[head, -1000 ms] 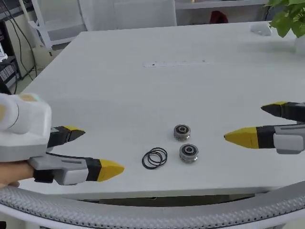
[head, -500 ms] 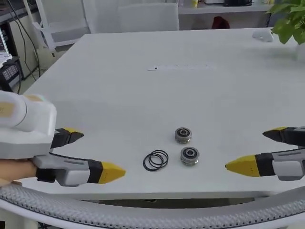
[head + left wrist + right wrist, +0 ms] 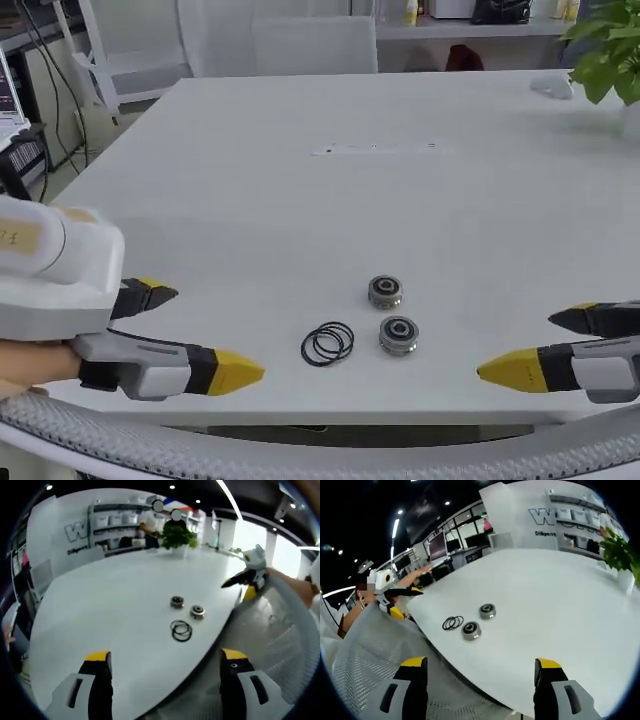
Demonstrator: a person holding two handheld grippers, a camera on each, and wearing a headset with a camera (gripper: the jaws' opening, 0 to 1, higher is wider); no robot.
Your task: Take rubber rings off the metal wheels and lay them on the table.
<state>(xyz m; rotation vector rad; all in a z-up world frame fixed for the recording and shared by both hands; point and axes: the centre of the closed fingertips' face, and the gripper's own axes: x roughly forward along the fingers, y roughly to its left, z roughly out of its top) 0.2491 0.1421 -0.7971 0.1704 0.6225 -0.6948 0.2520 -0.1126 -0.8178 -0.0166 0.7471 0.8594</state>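
- A wide white table (image 3: 300, 200) takes up the middle of the room. One white chair (image 3: 312, 42) is pushed in at its far side, and one leafy plant (image 3: 607, 45) stands at the far right corner.
- Two metal wheels lie flat near the table's near edge, close together but not touching. The farther wheel (image 3: 385, 291) sits just behind the nearer wheel (image 3: 398, 334).
- One small heap of black rubber rings (image 3: 327, 343) rests on the table just left of the nearer wheel, apart from it. The rings overlap; I make out three, perhaps four, and cannot count them surely.
- Whether any ring sits on either wheel is too small to tell.
- The left gripper (image 3: 212, 333) is held at the near edge on the left. Its two yellow-tipped jaws are spread wide with nothing between them, well apart from the rings.
- The right gripper (image 3: 520, 346) is held at the near edge on the right, and its two jaws are equally wide and empty.
- The wheels and rings lie between the two grippers, which point inward.
- One grey mesh chair back (image 3: 300, 455) curves below the table edge.
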